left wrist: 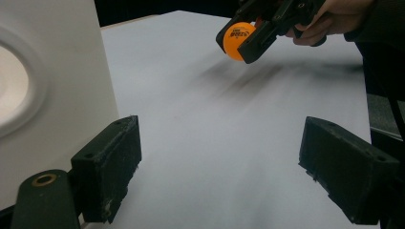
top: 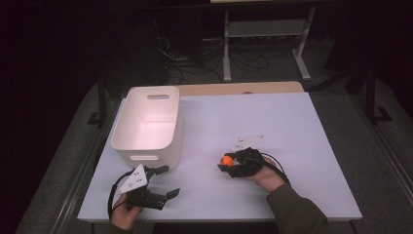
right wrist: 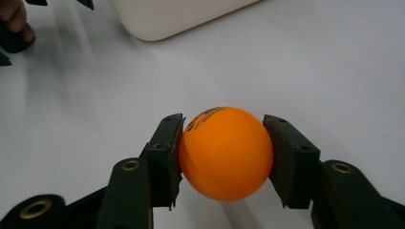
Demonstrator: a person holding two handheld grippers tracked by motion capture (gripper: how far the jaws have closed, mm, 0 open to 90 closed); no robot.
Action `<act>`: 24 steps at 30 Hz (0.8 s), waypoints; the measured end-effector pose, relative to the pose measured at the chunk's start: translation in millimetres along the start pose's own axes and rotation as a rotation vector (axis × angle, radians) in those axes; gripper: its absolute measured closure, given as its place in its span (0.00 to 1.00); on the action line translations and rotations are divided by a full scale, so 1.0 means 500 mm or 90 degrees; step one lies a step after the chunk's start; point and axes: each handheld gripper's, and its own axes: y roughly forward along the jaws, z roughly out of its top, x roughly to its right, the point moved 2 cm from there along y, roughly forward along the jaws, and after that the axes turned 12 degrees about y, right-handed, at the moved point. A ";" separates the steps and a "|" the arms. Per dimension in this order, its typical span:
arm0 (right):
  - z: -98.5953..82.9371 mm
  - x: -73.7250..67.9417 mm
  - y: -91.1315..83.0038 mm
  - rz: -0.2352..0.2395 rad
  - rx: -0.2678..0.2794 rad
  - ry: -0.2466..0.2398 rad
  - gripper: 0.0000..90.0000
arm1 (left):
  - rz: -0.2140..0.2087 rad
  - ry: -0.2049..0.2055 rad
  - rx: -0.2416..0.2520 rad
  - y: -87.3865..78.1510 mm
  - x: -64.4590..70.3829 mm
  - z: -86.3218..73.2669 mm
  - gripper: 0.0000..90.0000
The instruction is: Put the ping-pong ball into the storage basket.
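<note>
The right tongs (right wrist: 223, 157) pinched the orange ball (right wrist: 225, 152) between their two pads and held it just above the white tabletop (top: 292, 146), to the right of the white bin (top: 146, 124) and apart from it. The left tongs (left wrist: 219, 171) stood spread wide and empty near the bin's front corner. The ball was smooth, round and gripped only at two small spots, so any slackening or a jolt on the way to the bin would likely let it pop out and roll off the tabletop.

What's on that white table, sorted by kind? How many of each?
Orange plastic table-tennis ball, clamped in the right gripper: 1
White plastic bin with handle cut-outs: 1
Black hand-held two-jaw grippers, including the open left gripper: 2
Total: 4
</note>
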 end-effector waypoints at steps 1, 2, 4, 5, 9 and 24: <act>0.001 -0.001 0.000 0.000 0.000 -0.002 0.55 | 0.000 0.000 0.000 0.000 0.000 0.000 0.16; 0.002 -0.002 0.001 0.000 0.001 -0.002 0.55 | 0.000 0.001 0.001 0.000 0.000 0.000 0.16; 0.004 -0.003 0.002 0.001 0.000 -0.004 0.55 | 0.000 0.001 0.000 0.000 0.000 0.000 0.16; 0.004 -0.003 0.003 0.002 0.001 -0.005 0.55 | 0.000 0.001 0.000 0.000 0.000 0.000 0.16; 0.007 -0.005 0.006 0.003 0.000 -0.007 0.55 | 0.000 0.002 0.001 0.000 0.000 0.000 0.16; 0.018 -0.006 0.016 0.010 -0.001 -0.001 0.55 | 0.000 0.002 0.001 0.000 0.000 0.000 0.16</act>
